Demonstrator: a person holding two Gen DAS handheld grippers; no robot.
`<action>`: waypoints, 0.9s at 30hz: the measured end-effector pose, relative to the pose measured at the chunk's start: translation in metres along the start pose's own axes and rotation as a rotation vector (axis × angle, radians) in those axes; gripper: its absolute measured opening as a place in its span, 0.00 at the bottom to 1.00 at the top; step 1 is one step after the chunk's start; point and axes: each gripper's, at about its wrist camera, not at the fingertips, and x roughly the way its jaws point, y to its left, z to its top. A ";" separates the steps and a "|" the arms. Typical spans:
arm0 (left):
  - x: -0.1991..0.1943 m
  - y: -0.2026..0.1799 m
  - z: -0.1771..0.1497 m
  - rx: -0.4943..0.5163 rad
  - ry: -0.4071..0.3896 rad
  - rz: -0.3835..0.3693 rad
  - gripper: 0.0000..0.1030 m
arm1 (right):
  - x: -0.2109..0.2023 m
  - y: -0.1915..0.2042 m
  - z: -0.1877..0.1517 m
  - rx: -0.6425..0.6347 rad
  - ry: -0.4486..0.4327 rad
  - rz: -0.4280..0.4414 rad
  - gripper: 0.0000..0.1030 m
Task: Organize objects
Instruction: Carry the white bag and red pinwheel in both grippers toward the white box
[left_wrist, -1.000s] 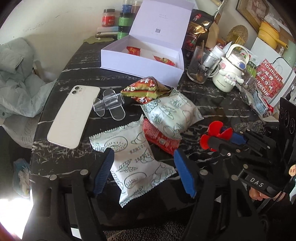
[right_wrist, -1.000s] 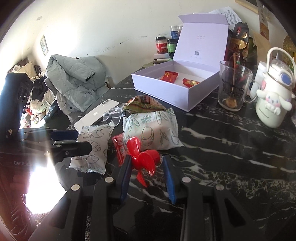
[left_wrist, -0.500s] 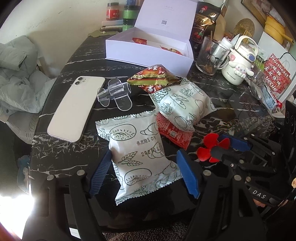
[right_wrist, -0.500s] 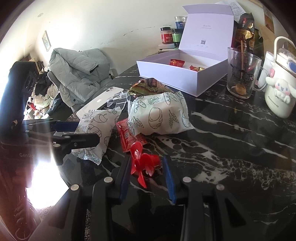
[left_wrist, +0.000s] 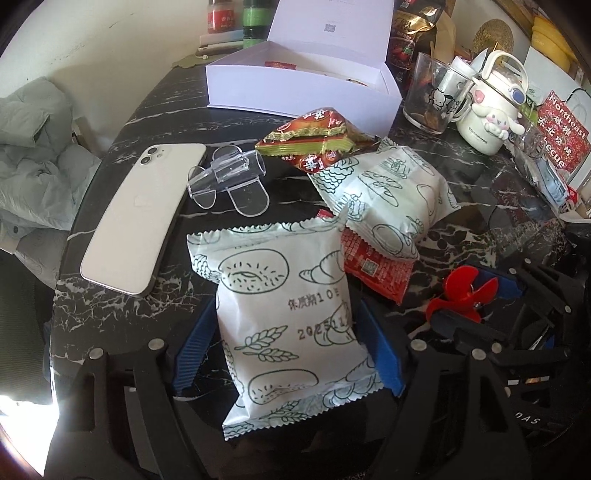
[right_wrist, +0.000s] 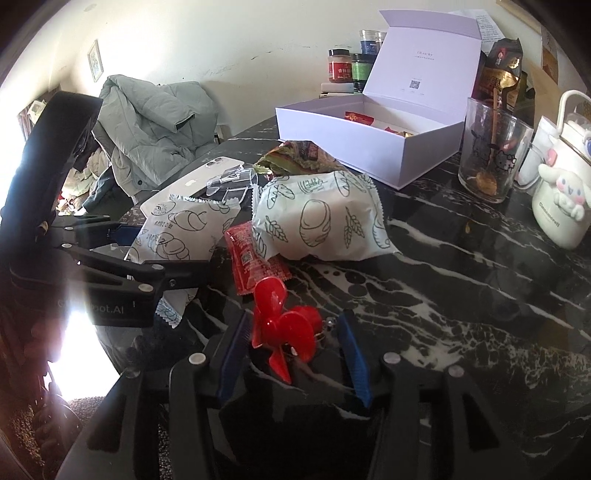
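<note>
Now | left tongs (left_wrist: 286, 347) astride crinkly bread packet (left_wrist: 284, 317) | marble-veined table (left_wrist: 122, 302)

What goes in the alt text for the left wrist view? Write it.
The left gripper straddles a white bread packet on a black marble table. Beyond lie more snack packets, a white phone and an open white box.
</note>
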 end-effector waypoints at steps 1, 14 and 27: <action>0.000 -0.002 -0.001 0.015 -0.011 0.026 0.63 | 0.000 0.002 0.000 -0.010 -0.002 -0.013 0.40; -0.010 0.006 0.002 -0.014 0.005 -0.023 0.54 | -0.009 -0.007 0.008 0.035 -0.033 0.014 0.06; -0.017 0.006 0.003 -0.030 -0.012 -0.050 0.54 | -0.020 -0.009 0.007 0.044 -0.065 0.052 0.06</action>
